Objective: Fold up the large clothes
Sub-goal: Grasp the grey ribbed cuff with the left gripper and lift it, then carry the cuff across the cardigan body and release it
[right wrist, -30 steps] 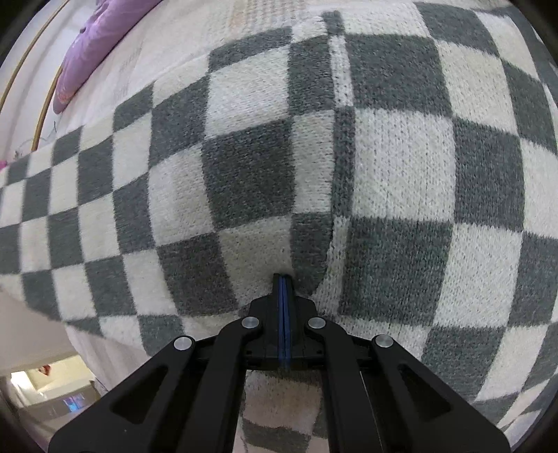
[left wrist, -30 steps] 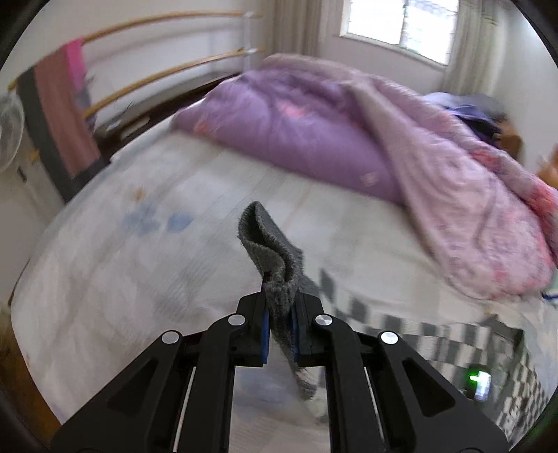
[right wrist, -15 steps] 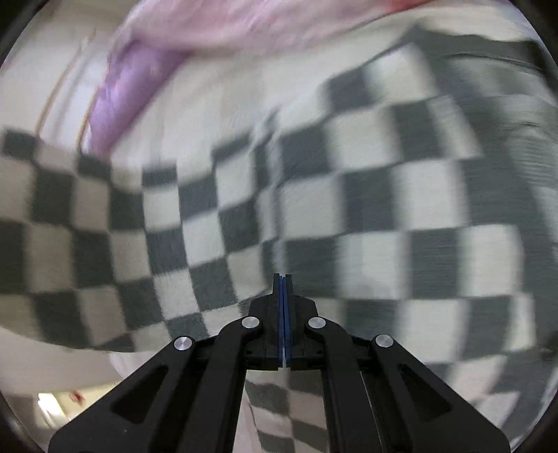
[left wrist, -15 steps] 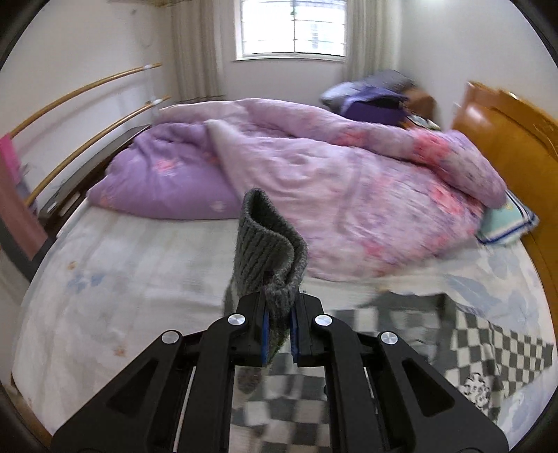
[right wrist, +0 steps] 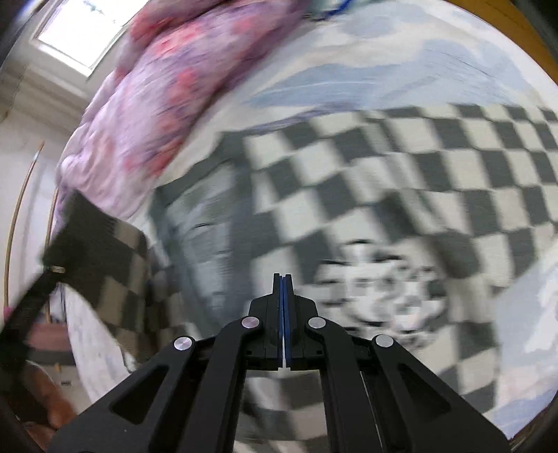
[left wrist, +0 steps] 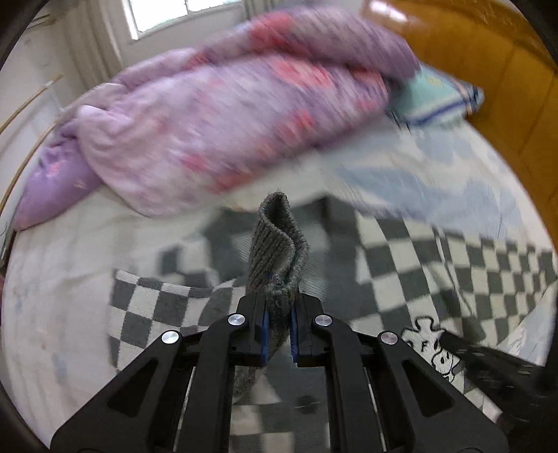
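A grey-and-white checkered knit sweater (left wrist: 436, 265) lies spread on the bed, with a cartoon figure (left wrist: 439, 348) on it. My left gripper (left wrist: 279, 303) is shut on the sweater's grey ribbed cuff (left wrist: 275, 244), which stands up folded between the blue pads above the checkered body. In the right wrist view the sweater (right wrist: 418, 167) fills the bed below, its cartoon patch (right wrist: 383, 289) blurred. My right gripper (right wrist: 282, 278) hangs above it, its pads pressed together with no cloth showing between them. At that view's left edge a lifted checkered part (right wrist: 118, 265) hangs from a blurred black tool.
A crumpled purple and pink quilt (left wrist: 216, 115) lies along the far side of the bed. A teal pillow (left wrist: 436, 94) rests against the wooden headboard (left wrist: 495, 76) at the right. Pale printed sheet (left wrist: 52, 296) shows left of the sweater. A window (left wrist: 174, 14) is behind.
Both views have swung toward the headboard. My left gripper carried the cuff across the bed to above the checkered body. My right gripper rose from close against the sweater.
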Motion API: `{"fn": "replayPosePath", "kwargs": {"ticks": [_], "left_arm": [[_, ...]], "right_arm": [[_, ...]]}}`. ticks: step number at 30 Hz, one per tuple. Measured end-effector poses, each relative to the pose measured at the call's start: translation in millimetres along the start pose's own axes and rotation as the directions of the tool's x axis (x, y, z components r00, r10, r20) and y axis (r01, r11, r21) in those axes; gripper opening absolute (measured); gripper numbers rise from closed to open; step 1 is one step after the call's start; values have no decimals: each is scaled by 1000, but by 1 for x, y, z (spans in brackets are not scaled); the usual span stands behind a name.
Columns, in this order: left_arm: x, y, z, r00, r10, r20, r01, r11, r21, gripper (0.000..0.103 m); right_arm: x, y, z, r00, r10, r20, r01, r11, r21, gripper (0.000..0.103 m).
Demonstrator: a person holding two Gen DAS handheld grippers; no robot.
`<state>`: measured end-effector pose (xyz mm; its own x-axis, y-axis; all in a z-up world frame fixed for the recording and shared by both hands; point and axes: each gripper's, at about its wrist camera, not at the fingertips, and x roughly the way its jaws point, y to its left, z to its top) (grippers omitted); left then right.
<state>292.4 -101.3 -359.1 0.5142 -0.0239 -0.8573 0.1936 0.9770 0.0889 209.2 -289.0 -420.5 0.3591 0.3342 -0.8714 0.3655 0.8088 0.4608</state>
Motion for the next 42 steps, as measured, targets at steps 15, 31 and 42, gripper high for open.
{"fn": "replayPosePath", "kwargs": {"ticks": [15, 31, 42], "left_arm": [[32, -3, -26, 979, -139, -150, 138, 990, -14, 64], [94, 257, -147, 887, -87, -454, -140, 885, -444, 0], [75, 282, -95, 940, -87, -329, -45, 926, -374, 1]], "right_arm": [[-8, -13, -7, 991, -126, -35, 125, 992, -21, 12], [136, 121, -46, 971, -124, -204, 41, 929, -369, 4], [109, 127, -12, 982, -145, -120, 103, 947, -304, 4]]}}
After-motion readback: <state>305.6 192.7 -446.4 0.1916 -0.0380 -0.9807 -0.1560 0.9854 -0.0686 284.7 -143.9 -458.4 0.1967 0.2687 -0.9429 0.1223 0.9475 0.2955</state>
